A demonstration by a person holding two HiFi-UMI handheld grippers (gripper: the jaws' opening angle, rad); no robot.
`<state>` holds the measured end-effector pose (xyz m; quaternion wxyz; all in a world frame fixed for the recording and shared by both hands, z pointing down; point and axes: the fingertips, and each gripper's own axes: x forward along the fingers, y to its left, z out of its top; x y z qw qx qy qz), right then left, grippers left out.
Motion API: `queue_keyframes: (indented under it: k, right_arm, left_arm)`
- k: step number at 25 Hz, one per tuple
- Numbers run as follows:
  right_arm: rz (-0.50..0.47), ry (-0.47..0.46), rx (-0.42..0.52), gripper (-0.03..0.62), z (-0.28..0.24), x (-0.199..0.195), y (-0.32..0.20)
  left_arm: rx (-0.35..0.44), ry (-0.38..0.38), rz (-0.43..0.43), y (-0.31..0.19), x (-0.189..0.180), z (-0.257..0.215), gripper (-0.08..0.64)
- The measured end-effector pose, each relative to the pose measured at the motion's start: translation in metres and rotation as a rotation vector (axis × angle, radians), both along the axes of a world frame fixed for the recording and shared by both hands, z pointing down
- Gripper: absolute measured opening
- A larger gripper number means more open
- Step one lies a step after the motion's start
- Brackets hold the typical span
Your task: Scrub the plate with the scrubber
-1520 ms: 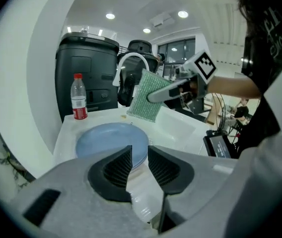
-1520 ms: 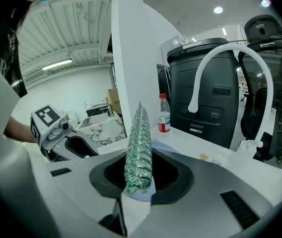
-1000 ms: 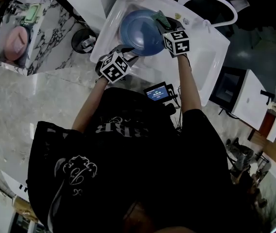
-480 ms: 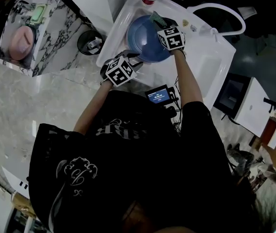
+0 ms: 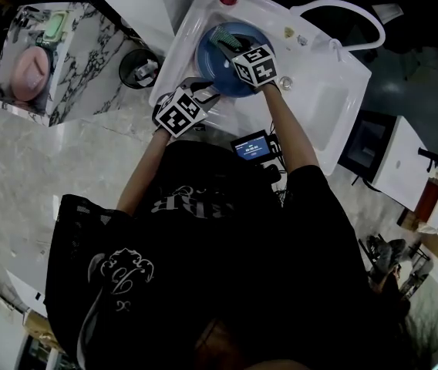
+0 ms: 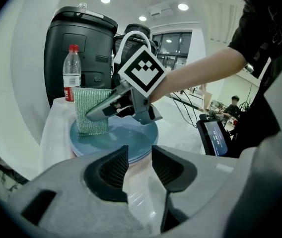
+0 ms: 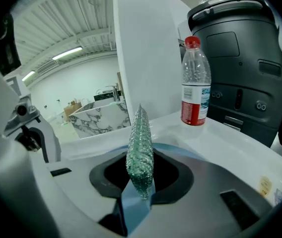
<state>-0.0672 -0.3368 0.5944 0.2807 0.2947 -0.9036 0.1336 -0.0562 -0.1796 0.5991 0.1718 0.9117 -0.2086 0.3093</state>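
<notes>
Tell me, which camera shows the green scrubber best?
The left gripper view: it shows the scrubber broadside against the plate. The right gripper view sees it edge-on; the head view, a tiny patch.

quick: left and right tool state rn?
Left tool: open, jaws apart at the near rim of the blue plate.
Right tool: closed on the green scrubber.
</notes>
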Motion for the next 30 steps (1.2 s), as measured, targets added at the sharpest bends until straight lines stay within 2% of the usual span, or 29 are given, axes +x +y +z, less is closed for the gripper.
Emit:
queue_keyframes:
  k: [5,11,16,18,21,24,30]
  right_arm:
    - [-0.09,-0.025,-0.051,0.091,-0.002,-0.015,0.031]
    - [-0.182,-0.046,-0.13,0.091,-0.002,-0.015,0.071]
    - [-0.214,-0.056,-0.178,0.091,-0.001,-0.007,0.089]
    - [-0.215,-0.05,-0.164,0.091,-0.002,-0.004,0.086]
    - [-0.178,-0.033,-0.092,0.091,-0.009,0.008,0.065]
    - [-0.096,-0.016,-0.023,0.091,-0.018,0.027,0.032]
    - [0.055,0.085,0.085,0.091,-0.022,0.072,-0.029]
  left_arm:
    - [0.01,-0.006,0.001,-0.002,-0.003,-0.002,0.143]
    - [0.012,-0.003,0.026,-0.001,0.005,-0.004,0.143]
    - [0.018,-0.032,0.075,-0.003,0.013,-0.002,0.143]
    - [0.016,-0.041,0.084,-0.006,0.015,0.0,0.143]
    - [0.007,-0.039,0.096,-0.008,0.018,0.002,0.143]
    - [-0.007,-0.043,0.114,-0.007,0.019,0.004,0.143]
    - [-0.022,-0.067,0.151,-0.004,0.017,0.01,0.143]
